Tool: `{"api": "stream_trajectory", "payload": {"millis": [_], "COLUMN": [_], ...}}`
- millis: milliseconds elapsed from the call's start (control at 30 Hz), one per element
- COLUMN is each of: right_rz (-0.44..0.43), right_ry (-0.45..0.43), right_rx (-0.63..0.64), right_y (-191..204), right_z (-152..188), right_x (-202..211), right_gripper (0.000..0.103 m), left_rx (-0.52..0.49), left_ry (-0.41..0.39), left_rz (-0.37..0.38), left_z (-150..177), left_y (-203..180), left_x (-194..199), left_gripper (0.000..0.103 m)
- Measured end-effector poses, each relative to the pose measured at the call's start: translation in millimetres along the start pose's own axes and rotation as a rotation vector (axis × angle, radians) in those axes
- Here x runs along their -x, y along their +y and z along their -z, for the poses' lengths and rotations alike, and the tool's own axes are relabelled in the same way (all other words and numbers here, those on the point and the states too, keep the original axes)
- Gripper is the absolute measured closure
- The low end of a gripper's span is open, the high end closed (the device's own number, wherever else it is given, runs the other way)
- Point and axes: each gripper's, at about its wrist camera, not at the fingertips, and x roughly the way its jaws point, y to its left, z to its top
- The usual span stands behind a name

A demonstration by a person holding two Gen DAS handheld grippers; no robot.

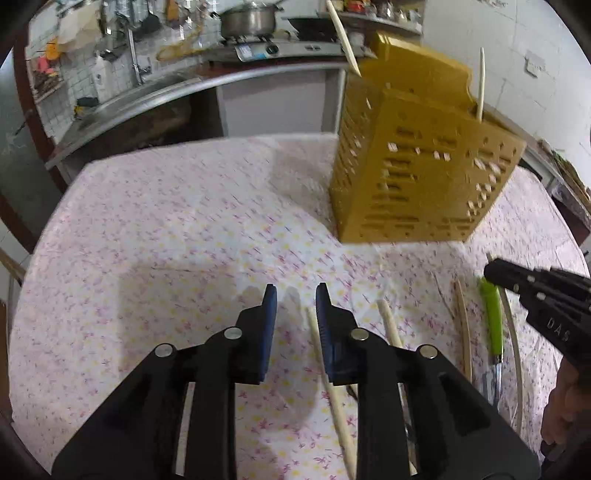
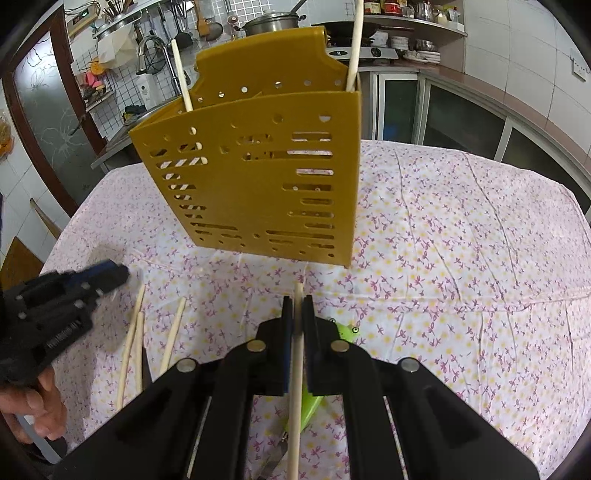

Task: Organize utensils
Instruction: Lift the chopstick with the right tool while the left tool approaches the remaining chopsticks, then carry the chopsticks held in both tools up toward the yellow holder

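Chopstick pinched between closed jaws of right gripper, tip aimed at yellow slotted holder mid-table. Left gripper slightly parted, empty, above loose chopsticks at near table edge. Stick light, stiff, slick; grip mid-shaft.

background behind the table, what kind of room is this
Most likely a home kitchen: a steel pot sits on a gas stove, a sink with a faucet is set in the counter, and jars line a wall shelf.
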Motion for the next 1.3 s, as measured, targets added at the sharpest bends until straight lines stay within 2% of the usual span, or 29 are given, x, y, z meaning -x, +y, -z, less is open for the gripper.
{"api": "stream_trajectory", "payload": {"millis": [133,367,400,433,467,533,633,933,1300], "right_rz": [-0.002,0.004,0.004,0.005,0.005,0.006,0.005,-0.001,-0.015], "right_ry": [0.004,0.006,0.006,0.006,0.005,0.003,-0.006,-0.076,-0.191], "right_rx": [0.002,-0.008,-0.010,-0.010,-0.007,-0.006,-0.003,-0.015,-0.004], "right_y": [1.4,-1.6,-2.1,-2.0,-2.3,-1.9,-2.1,-7.6,-2.1], "right_z": [-0.2,0.7,0.8,1.0,1.0,1.2,0.5,-8.7,-14.0], "right_x": [-2.0,-4.7,-4.5,-4.5,-4.5,-2.9,2.6,36.2,98.9], "right_gripper": [0.097,0.097,0.097,0.097,0.097,0.097,0.097,0.097,0.097], "left_rx": [0.009,-0.001,-0.001,-0.013,-0.013,0.000,0.011,0.052,0.031], "left_ry": [0.077,0.074,0.069,0.062,0.059,0.064,0.060,-0.059,-0.192], "left_rz": [-0.003,-0.043,-0.047,-0.059,-0.059,-0.045,-0.029,0.053,0.050], "left_z": [6.5,9.9,11.1,12.2,13.2,13.1,12.6,-2.9,-14.5], "left_y": [-1.3,-9.0,-10.3,-11.9,-12.8,-11.6,-10.0,-2.7,-9.4], "left_x": [-24.3,-28.3,-28.5,-28.2,-27.6,-25.6,-19.3,33.7,101.1], "left_gripper": [0.082,0.082,0.084,0.094,0.097,0.100,0.100,0.100,0.100]}}
